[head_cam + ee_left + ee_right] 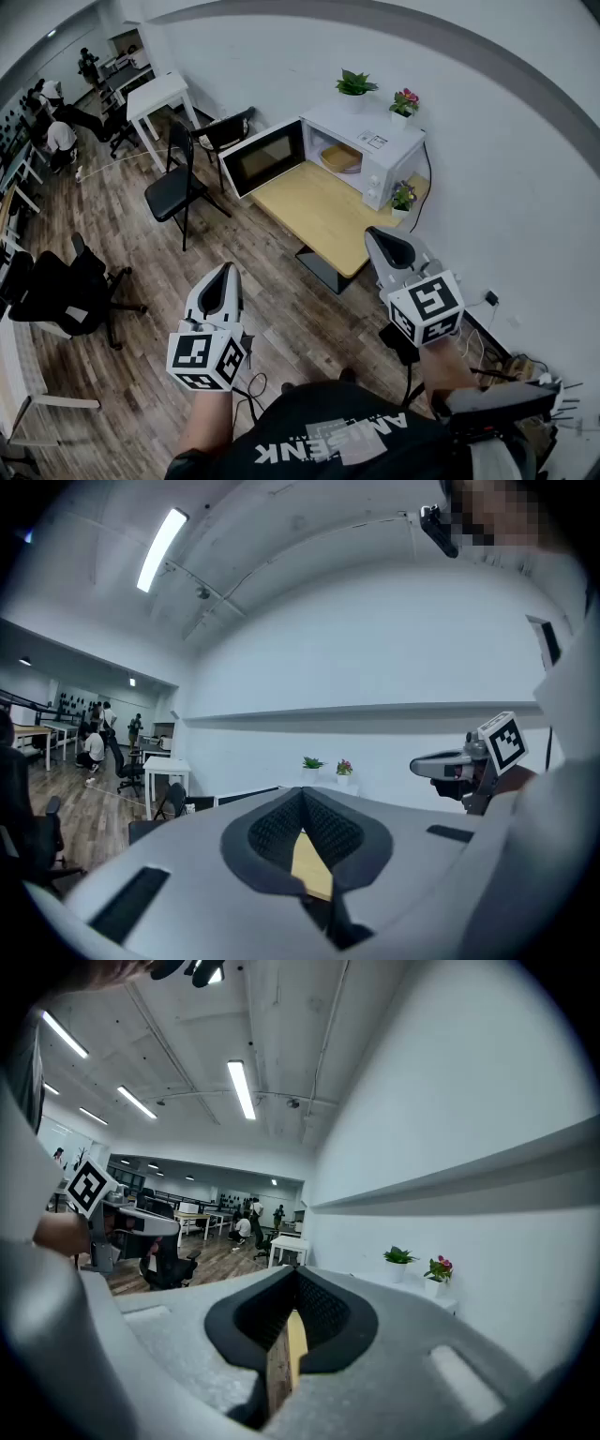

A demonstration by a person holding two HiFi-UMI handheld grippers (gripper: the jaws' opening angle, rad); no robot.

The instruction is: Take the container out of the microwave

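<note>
— Tan shallow container [340, 157] inside open white microwave [398, 150], well away. Left tongs [225, 272] and right tongs [379, 234] pinched closed, empty.
— Risk: arriving closed shoves it deeper; swung-out microwave door [265, 157] may snag an arm.

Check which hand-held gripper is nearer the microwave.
Right. The right hand-held gripper is by the table's near corner, in front of the microwave; the left hand-held gripper is farther back over the floor.
</note>
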